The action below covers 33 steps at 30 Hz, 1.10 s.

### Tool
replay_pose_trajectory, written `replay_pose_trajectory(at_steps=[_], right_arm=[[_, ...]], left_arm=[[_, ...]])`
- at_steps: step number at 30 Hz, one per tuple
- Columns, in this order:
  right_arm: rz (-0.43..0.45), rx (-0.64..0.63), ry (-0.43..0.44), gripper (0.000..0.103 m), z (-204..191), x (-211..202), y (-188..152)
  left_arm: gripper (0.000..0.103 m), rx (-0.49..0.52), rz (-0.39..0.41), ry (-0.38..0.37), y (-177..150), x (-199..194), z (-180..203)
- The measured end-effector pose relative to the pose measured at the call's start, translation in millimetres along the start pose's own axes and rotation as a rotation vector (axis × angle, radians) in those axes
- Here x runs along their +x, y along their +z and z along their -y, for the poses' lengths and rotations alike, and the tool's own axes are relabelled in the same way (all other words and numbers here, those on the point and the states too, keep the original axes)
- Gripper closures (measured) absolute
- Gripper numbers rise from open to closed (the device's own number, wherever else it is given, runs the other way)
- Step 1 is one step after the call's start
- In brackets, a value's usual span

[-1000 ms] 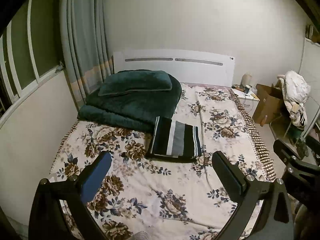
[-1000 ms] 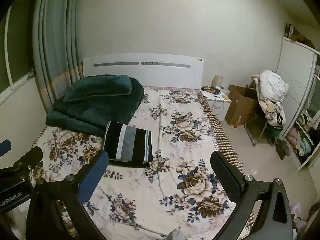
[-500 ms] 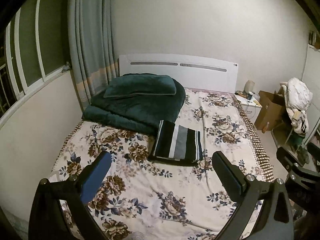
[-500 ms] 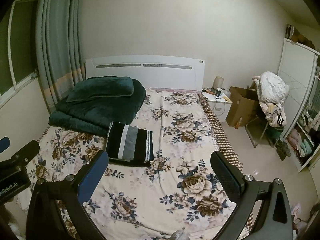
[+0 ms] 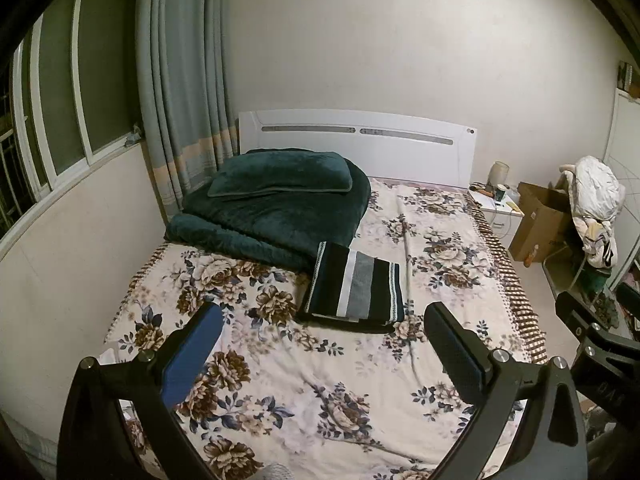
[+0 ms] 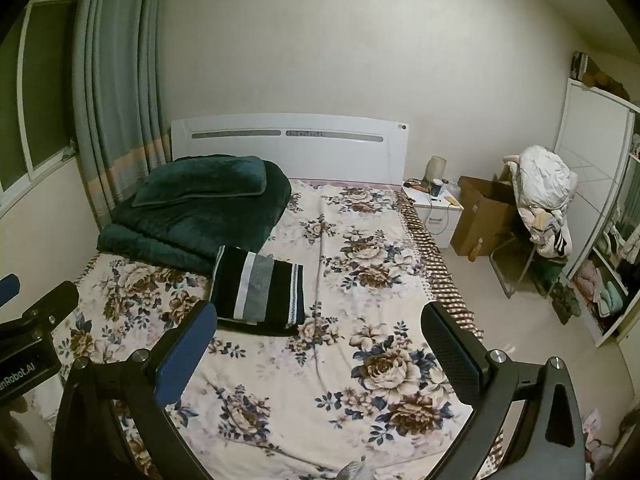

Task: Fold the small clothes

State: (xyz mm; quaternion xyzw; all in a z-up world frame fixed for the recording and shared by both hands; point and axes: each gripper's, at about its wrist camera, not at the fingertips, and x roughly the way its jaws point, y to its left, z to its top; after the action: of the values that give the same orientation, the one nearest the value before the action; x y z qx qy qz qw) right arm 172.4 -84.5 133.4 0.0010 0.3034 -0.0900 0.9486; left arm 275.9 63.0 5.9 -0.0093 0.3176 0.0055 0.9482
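A folded striped garment (image 5: 356,286), black with white and grey bands, lies flat on the floral bedsheet (image 5: 328,392) next to the green blanket; it also shows in the right wrist view (image 6: 260,290). My left gripper (image 5: 324,344) is open and empty, held above the foot of the bed, well short of the garment. My right gripper (image 6: 320,344) is open and empty too, to the right of the left one and above the bed's near half. Part of the right gripper shows at the right edge of the left wrist view (image 5: 600,344).
A folded dark green blanket with a pillow (image 5: 276,208) lies at the head of the bed by the white headboard (image 5: 360,140). A nightstand (image 6: 436,208), a cardboard box (image 6: 480,216) and a chair piled with clothes (image 6: 544,192) stand right of the bed. Curtain and window are on the left.
Both grippers have drawn back and risen a little, so the bed looks farther and lower. The garment has not moved. Both stay open.
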Motion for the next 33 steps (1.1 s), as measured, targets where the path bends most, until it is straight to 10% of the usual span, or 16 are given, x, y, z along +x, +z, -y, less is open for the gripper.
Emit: replay_pose_trajectory(at_steps=[33], right_arm=[[0.001,-0.002,0.039,0.0,7,6,14]], left_arm=[[0.0,0.004,0.011,0.003,0,-7,6]])
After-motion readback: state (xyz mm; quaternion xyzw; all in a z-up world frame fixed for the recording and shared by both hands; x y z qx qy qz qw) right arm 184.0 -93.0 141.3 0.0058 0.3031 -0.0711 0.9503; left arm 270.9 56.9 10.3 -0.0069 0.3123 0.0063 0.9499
